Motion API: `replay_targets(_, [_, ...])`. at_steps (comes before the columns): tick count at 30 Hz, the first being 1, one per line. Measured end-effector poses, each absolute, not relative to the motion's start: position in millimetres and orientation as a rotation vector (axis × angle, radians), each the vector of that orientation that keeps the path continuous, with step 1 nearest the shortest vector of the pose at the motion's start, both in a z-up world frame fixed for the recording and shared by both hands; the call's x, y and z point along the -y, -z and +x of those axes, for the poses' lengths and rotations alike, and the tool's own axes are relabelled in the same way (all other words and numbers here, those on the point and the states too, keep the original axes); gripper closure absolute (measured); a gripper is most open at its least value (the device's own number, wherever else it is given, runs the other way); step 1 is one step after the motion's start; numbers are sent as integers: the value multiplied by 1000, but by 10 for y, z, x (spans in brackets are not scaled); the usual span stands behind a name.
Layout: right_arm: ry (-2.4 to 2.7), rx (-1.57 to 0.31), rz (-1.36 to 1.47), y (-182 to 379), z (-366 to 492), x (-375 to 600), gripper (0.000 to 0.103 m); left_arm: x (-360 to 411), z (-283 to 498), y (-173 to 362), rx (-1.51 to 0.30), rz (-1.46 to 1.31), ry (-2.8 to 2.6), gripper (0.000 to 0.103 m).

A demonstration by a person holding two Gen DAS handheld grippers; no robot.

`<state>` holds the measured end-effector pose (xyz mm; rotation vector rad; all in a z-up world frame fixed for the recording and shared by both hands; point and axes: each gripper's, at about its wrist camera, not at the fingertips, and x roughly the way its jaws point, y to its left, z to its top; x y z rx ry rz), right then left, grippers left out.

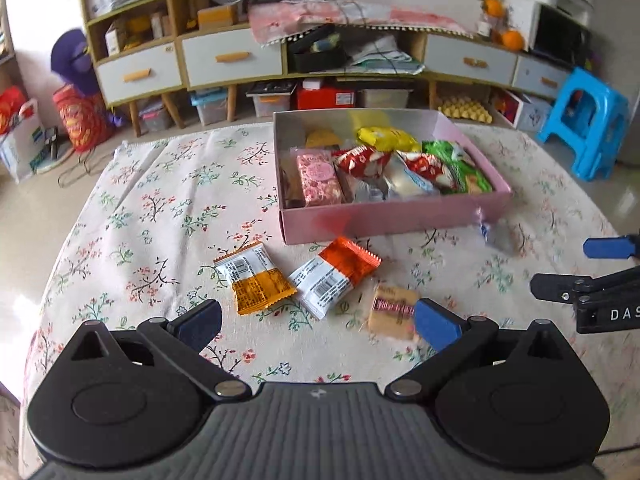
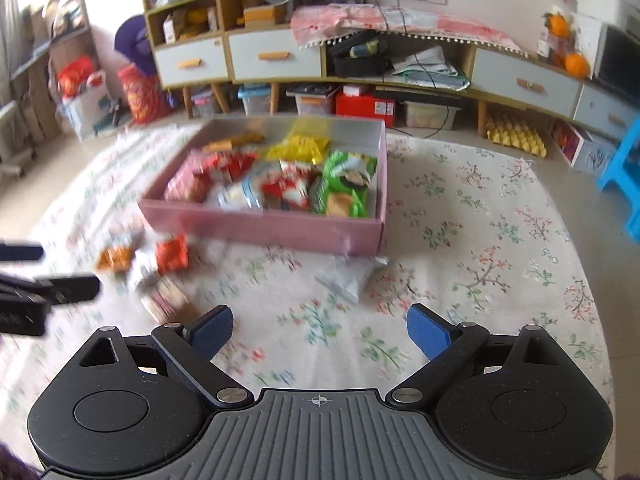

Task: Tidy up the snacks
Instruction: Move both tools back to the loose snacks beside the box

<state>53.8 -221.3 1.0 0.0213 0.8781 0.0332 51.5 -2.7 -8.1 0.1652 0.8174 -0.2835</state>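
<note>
Your left gripper has its 2 blue fingers spread wide, nothing pinched. Between them and just beyond lie 3 loose snacks on the floral table: a tan wafer packet just beside the right-hand finger, a red-orange packet in the middle, and a yellow-orange packet to its left. All 3 lie flat, close together but not stacked.

Your right gripper is likewise spread wide with nothing between its fingers. A little past them, a white and blue packet lies on the cloth, near the front right corner of the box. The view here is blurred, so its print cannot be read.

Farther on sits the pink box, open-topped, already filled with snacks: a pink flowered packet at the left, red and white packets in the middle, a yellow bag at the back and green packets at the right.

Beyond the table, a low cabinet with white drawers runs along the wall, and a blue stool stands at the far right.
</note>
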Motion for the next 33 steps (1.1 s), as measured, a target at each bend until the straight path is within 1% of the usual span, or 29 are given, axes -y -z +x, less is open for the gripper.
replay_targets(9, [-43, -918, -35, 222, 405, 2415, 7, 77, 372, 337, -856, 234, 336, 0])
replay_targets(18, [-74, -963, -119, 476, 379, 2382, 7, 72, 342, 542, -895, 186, 371, 0])
replay_targets(20, [-79, -950, -108, 503, 384, 2386, 4, 85, 335, 598, -894, 183, 373, 0])
replay_targets(25, [-83, -954, -24, 561, 488, 2435, 0, 131, 289, 732, -835, 212, 398, 0])
replay_targets(29, [-69, -933, 6, 582, 581, 2431, 0, 162, 261, 778, -768, 223, 423, 0])
replay_targets(33, [-56, -909, 14, 597, 693, 2393, 0, 223, 308, 791, -743, 228, 443, 0])
